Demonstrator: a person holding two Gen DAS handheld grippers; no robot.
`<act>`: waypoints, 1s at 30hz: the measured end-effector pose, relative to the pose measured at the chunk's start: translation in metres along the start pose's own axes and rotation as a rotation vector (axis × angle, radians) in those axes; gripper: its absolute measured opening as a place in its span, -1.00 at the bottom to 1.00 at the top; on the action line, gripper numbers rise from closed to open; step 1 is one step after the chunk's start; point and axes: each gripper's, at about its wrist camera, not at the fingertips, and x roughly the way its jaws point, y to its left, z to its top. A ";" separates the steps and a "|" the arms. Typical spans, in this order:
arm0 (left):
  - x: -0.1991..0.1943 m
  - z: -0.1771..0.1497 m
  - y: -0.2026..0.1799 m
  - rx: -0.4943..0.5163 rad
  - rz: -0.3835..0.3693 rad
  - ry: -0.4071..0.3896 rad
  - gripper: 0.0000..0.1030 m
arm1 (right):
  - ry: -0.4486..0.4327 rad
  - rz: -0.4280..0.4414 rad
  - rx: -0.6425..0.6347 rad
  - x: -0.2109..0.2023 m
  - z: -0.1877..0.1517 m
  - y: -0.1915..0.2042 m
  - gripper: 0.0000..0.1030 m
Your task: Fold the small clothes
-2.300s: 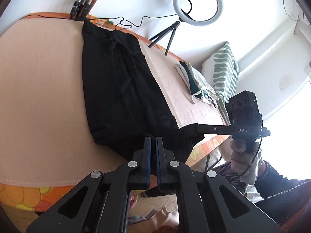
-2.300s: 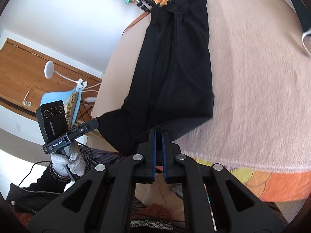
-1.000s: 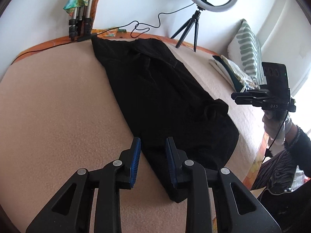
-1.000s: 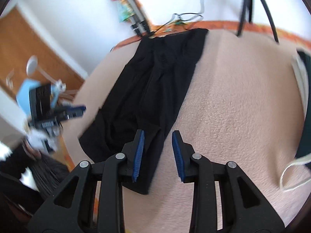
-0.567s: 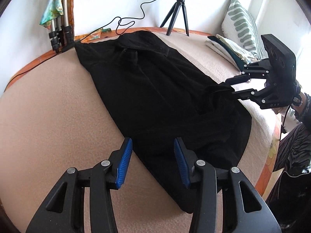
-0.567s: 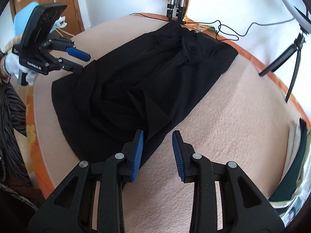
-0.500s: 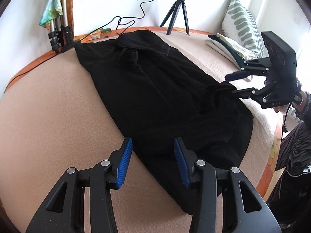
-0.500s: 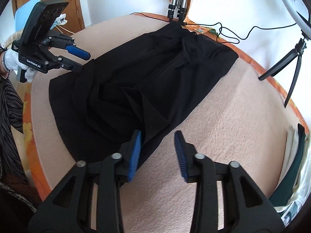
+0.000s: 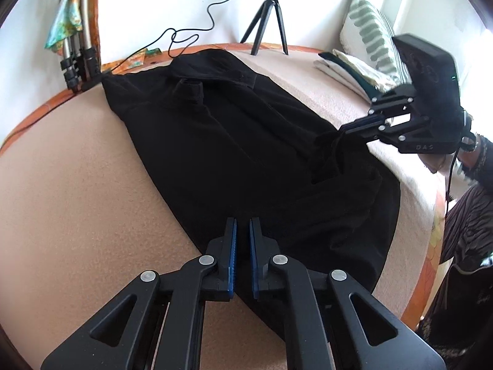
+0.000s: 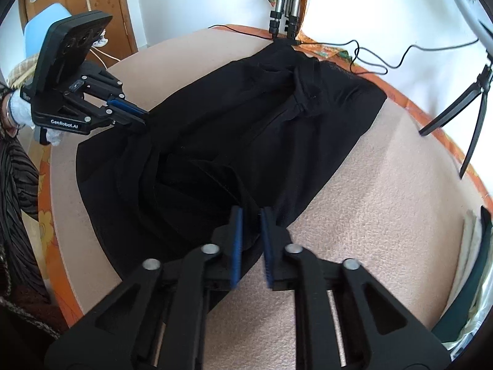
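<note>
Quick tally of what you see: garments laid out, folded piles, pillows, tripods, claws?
black garment: 1
folded pile: 1
pillow: 1
tripods: 2, ring-light one, silver-legged one
claws: 2, left, right; jaws just closed on the garment
Total: 7

We see a plain black garment (image 9: 234, 141) spread over a pale peach, fuzzy blanket (image 9: 71, 191). Under the blanket lies an orange sheet (image 10: 46, 215) printed with yellow flowers. Both grippers are black, and their fingers (image 9: 231, 256) carry bright blue pads. A white cushion (image 9: 369, 34) has green stripes. The tripod (image 9: 269, 21) is black, the wall white, the door (image 10: 101, 6) brown wood.
</note>
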 end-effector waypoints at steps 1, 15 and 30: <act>0.000 0.000 0.006 -0.046 -0.010 -0.003 -0.89 | 0.007 0.018 0.048 0.002 0.001 -0.005 -0.86; -0.013 -0.006 0.022 -0.169 -0.013 -0.036 -0.89 | -0.068 0.176 0.277 -0.019 -0.010 -0.054 -0.10; -0.023 -0.006 0.022 -0.169 0.034 -0.083 -0.87 | 0.010 0.289 -0.031 -0.003 -0.002 0.014 -0.17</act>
